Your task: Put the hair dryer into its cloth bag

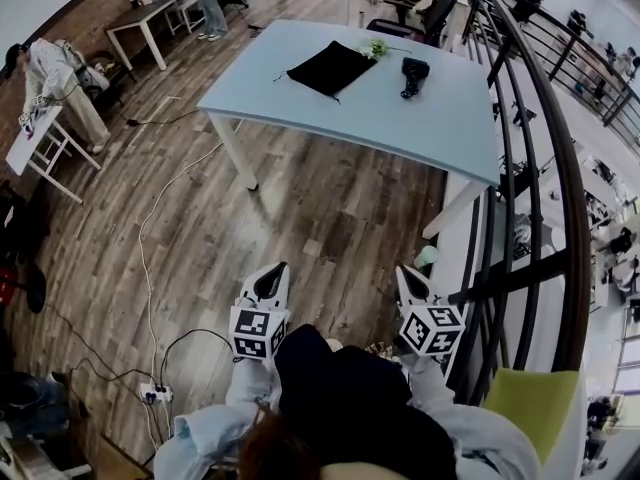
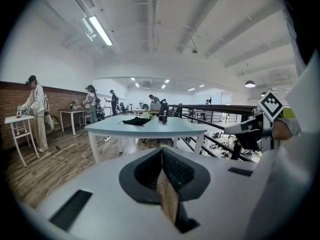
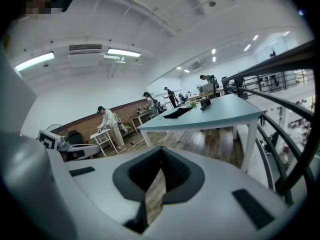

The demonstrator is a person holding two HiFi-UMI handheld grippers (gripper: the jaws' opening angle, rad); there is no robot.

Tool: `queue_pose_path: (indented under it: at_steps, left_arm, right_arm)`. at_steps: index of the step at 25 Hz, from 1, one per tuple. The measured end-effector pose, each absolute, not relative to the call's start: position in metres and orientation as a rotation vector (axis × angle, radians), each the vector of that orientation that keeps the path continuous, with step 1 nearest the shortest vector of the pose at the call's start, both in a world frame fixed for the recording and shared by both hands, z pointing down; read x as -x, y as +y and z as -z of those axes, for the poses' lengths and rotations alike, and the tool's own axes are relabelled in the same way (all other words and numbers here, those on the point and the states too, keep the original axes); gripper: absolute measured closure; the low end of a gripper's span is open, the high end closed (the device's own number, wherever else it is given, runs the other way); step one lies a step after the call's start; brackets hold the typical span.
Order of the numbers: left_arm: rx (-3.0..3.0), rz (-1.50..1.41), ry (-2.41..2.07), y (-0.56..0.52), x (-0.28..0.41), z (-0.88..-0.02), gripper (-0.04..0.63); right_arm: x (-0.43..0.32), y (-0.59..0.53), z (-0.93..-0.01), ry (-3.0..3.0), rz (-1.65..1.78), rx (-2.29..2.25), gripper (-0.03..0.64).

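A black cloth bag (image 1: 331, 67) lies flat on the pale blue table (image 1: 300, 103), far ahead of me. A black hair dryer (image 1: 413, 74) lies to its right on the same table. From the gripper views the bag (image 2: 136, 120) (image 3: 176, 113) and the dryer (image 2: 162, 117) (image 3: 205, 103) are small and distant. Both grippers are held low near my body, over the wooden floor, well short of the table. The left gripper (image 1: 268, 285) (image 2: 162, 176) is shut and empty. The right gripper (image 1: 411, 284) (image 3: 159, 176) is shut and empty too.
A black metal railing (image 1: 540, 148) runs along the right side. A small green and white thing (image 1: 377, 47) sits on the table near the bag. Cables and a power strip (image 1: 155, 393) lie on the floor at left. People work at white tables (image 1: 40, 143) further left.
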State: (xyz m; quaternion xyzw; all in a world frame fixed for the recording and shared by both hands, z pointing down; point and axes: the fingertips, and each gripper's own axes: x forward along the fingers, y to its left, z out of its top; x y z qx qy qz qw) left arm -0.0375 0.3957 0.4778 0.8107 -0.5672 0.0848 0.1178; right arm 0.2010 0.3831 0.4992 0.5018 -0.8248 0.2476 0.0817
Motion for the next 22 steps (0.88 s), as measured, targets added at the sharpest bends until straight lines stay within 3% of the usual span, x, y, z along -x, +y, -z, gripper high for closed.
queue_pose_path:
  at_steps: [10,22]
  left_arm:
    - [-2.364,-0.263,-1.632,0.391,0.029,-0.491,0.578]
    - [-2.408,-0.270,-1.584,0.319,0.018,-0.485,0.578]
  right_arm:
    - [-0.209,0.391,-0.517,-2.420,-0.781,-1.506,0.611]
    - [-0.206,0.326,-0.515,-2.404,-0.803,-1.530,0.611]
